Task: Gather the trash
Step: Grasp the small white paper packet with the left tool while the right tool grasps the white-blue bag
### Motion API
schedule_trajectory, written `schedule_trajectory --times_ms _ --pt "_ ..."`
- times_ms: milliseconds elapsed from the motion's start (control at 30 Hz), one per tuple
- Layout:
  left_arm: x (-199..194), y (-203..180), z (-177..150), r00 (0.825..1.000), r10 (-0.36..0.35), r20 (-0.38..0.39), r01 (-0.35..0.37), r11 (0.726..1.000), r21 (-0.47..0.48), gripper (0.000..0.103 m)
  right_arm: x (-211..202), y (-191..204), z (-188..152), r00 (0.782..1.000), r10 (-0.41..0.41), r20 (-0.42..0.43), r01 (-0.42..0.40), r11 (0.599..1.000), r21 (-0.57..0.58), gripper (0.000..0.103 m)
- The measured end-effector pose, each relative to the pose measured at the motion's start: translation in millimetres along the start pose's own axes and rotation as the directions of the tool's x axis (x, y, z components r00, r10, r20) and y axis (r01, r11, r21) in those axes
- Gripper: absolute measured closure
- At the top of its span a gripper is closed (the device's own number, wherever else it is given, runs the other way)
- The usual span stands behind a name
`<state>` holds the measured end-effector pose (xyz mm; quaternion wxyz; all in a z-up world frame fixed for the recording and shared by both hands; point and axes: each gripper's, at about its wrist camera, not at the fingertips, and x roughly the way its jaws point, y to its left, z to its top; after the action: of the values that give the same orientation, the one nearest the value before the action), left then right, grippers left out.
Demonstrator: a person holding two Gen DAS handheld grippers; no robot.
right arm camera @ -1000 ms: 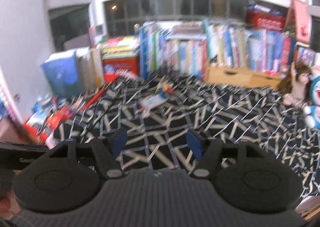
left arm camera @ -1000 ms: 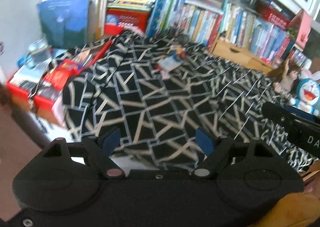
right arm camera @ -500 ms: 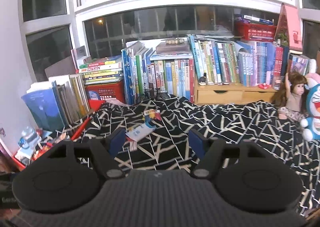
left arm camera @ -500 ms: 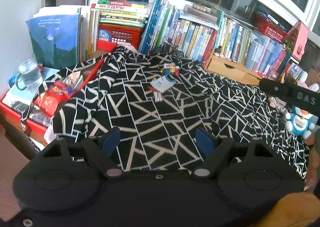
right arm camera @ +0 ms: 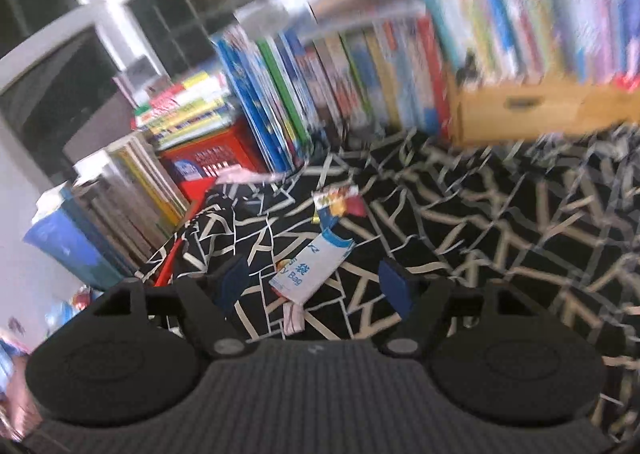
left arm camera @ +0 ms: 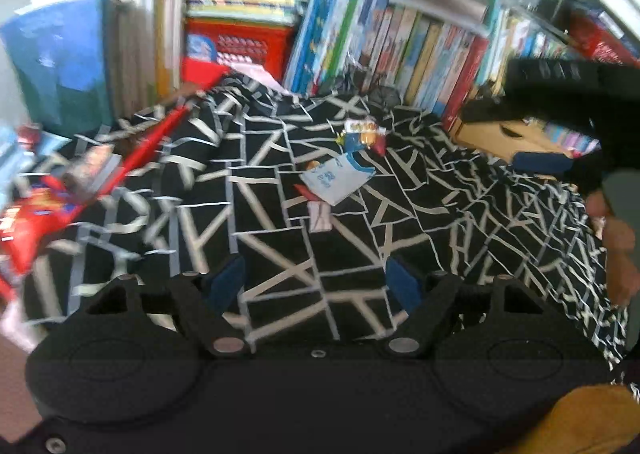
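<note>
Two tools reach in, but my right tool (right arm camera: 314, 286), jaws apart and empty, is nearer: the white-and-blue wrapper (right arm camera: 310, 268) lies just ahead between its fingers, long axis slanting away rightward on the black-patterned cloth (right arm camera: 500, 238), while my left tool (left arm camera: 316, 284), empty and closing, hangs well back.

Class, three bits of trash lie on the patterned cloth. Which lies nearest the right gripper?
The small pinkish wrapper, just below the white-and-blue bag; the colourful wrapper lies farthest back.

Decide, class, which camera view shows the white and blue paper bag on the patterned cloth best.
The right wrist view: the white and blue paper bag lies close, between the open fingers, with its print partly readable. The left wrist view shows the bag farther off, smaller and blurred.
</note>
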<state>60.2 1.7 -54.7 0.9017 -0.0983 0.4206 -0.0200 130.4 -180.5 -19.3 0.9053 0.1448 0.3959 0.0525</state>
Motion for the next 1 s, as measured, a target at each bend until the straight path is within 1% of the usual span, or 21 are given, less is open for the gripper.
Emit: schedule_trajectory --times_ms 67,100,200,267,333,500,600,633,700,733,767,800,833,867,900,933,967,1000 --pt "39 -6 9 0.999 0.035 -0.035 -0.035 0.999 -0.002 0.035 39 -12 16 0.997 0.016 -0.071 -0.013 0.999 0.046 0.021" --pt "56 -7 12 0.997 0.052 -0.048 -0.052 0.999 -0.005 0.035 58 -17 22 0.994 0.030 -0.109 -0.023 0.997 0.070 0.021" --pt "103 -8 18 0.995 0.075 -0.069 -0.077 0.997 -0.027 0.037 117 -28 34 0.974 0.061 -0.217 -0.029 0.989 0.146 0.021" --pt "129 -6 21 0.992 0.090 -0.085 -0.093 0.995 -0.039 0.038 147 -31 36 0.959 0.075 -0.272 -0.025 0.983 0.182 0.021" --pt "151 -7 23 0.990 0.110 -0.092 -0.113 0.993 -0.029 0.041 174 -32 35 0.944 0.083 -0.318 -0.017 0.979 0.205 0.021" --pt "181 -7 28 0.987 0.122 -0.100 -0.125 0.992 -0.029 0.045 220 -27 34 0.916 0.084 -0.392 -0.006 0.981 0.196 0.021" --pt "195 -12 30 0.988 0.121 -0.100 -0.124 0.992 -0.025 0.048 238 -22 34 0.906 0.073 -0.416 0.000 0.985 0.175 0.021" --pt "197 -14 31 0.988 0.119 -0.103 -0.122 0.992 -0.020 0.051 245 -20 34 0.902 0.071 -0.425 0.003 0.985 0.171 0.021" --pt "202 -17 32 0.986 0.114 -0.122 -0.117 0.993 -0.013 0.060 256 -18 33 0.896 0.069 -0.439 0.007 0.985 0.170 0.020" --pt "206 -17 32 0.984 0.109 -0.140 -0.113 0.993 -0.019 0.067 259 -16 33 0.895 0.069 -0.440 0.006 0.986 0.167 0.018" --pt "206 -18 33 0.984 0.115 -0.136 -0.119 0.993 -0.023 0.074 260 -14 34 0.900 0.073 -0.431 -0.004 0.987 0.159 0.018" --pt "207 -19 33 0.984 0.118 -0.136 -0.122 0.992 -0.024 0.076 262 -11 35 0.900 0.079 -0.429 -0.017 0.989 0.146 0.019" --pt "207 -19 34 0.983 0.120 -0.139 -0.125 0.992 -0.026 0.078 264 -9 36 0.899 0.078 -0.431 -0.022 0.991 0.135 0.027" --pt "206 -19 35 0.983 0.119 -0.140 -0.125 0.992 -0.033 0.081 265 -8 36 0.900 0.073 -0.429 -0.018 0.991 0.131 0.034" --pt "206 -19 36 0.983 0.118 -0.142 -0.125 0.991 -0.041 0.081 264 -8 36 0.900 0.067 -0.430 -0.014 0.992 0.124 0.045" --pt "205 -19 36 0.982 0.119 -0.144 -0.128 0.991 -0.050 0.081 263 -8 36 0.900 0.061 -0.431 -0.011 0.993 0.118 0.062" --pt "203 -17 37 0.982 0.122 -0.146 -0.132 0.989 -0.059 0.082 262 -10 36 0.899 0.056 -0.434 -0.005 0.993 0.118 0.070" --pt "201 -16 37 0.981 0.126 -0.146 -0.136 0.989 -0.064 0.082 260 -13 36 0.897 0.053 -0.438 0.002 0.992 0.125 0.082"
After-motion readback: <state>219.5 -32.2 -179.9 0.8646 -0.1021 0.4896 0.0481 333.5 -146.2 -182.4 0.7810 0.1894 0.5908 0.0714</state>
